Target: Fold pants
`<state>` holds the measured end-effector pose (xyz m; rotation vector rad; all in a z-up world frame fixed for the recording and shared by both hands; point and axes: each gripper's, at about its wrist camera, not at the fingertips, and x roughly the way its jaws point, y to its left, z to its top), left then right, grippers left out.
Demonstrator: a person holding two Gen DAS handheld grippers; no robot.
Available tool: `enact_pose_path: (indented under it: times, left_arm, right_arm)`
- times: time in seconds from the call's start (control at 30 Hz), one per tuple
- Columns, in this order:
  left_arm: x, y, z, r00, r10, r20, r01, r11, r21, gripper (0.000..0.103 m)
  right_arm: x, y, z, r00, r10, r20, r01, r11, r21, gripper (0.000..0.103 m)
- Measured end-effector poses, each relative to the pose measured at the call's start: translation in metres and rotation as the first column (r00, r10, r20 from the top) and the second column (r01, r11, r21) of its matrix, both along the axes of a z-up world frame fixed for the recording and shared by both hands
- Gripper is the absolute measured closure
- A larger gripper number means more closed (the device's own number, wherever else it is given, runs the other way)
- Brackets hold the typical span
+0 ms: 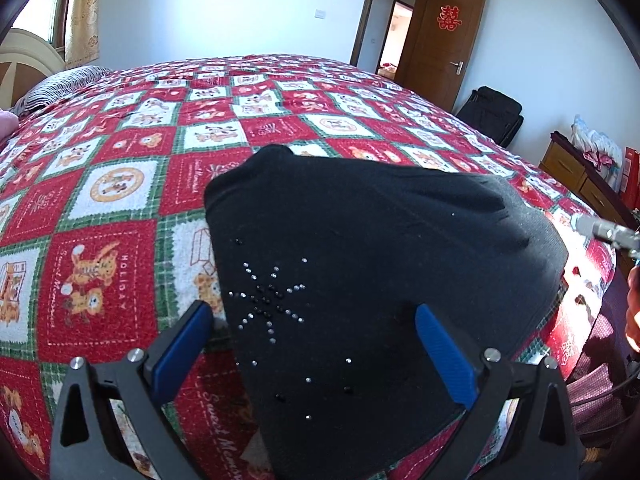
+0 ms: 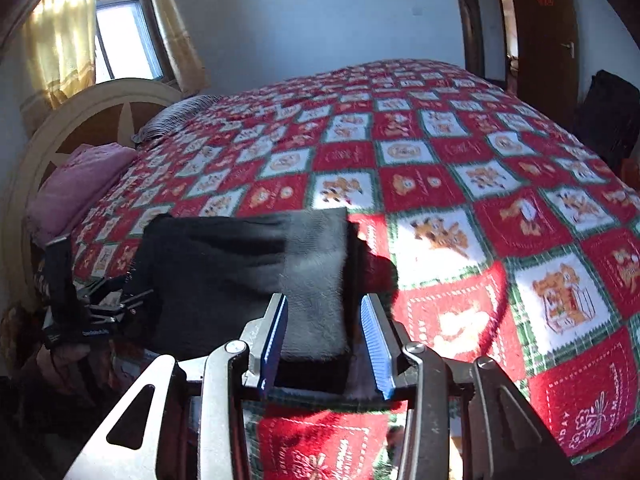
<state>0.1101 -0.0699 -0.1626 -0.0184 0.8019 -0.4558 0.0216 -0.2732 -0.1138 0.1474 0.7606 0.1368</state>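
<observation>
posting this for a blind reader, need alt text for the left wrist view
Folded black pants with a rhinestone starburst lie on a red, white and green patchwork bedspread, between the open blue-padded fingers of the left tool. Behind the bed, a brown door stands open.

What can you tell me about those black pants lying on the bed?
The black soft-knit pants lie folded into a thick bundle near the edge of the red, white and green patchwork quilt. Small rhinestones form a starburst on top. The open blue-padded left claw straddles one end; the right claw frames the other, pads apart.
</observation>
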Motion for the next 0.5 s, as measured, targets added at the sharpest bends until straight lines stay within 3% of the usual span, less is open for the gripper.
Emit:
enact_pose_path:
  times: [0.13, 0.23, 0.4, 0.5]
  left_arm:
    - [0.0, 0.0, 0.0, 1.0, -0.003, 0.001, 0.003, 1.0, 0.003, 0.0]
    - [0.001, 0.001, -0.001, 1.0, -0.009, 0.001, 0.009, 1.0, 0.001, 0.0]
    - [0.001, 0.003, 0.0, 1.0, -0.01, 0.0, 0.01, 1.0, -0.006, 0.0]
    - [0.001, 0.014, 0.01, 0.999, 0.023, 0.022, -0.022, 0.999, -0.043, 0.0]
  right_arm:
    - [0.02, 0.025, -0.012, 0.998, 0.064, -0.017, -0.064, 0.998, -0.014, 0.059]
    - [0.042, 0.023, -0.047, 0.984, 0.08, -0.158, -0.079, 0.997, 0.013, 0.059]
    - [0.033, 0.015, -0.039, 0.989, 0.101, -0.106, -0.096, 0.994, 0.048, 0.059]
    - [0.026, -0.001, -0.025, 0.998, 0.046, -0.045, -0.041, 0.994, 0.097, 0.054]
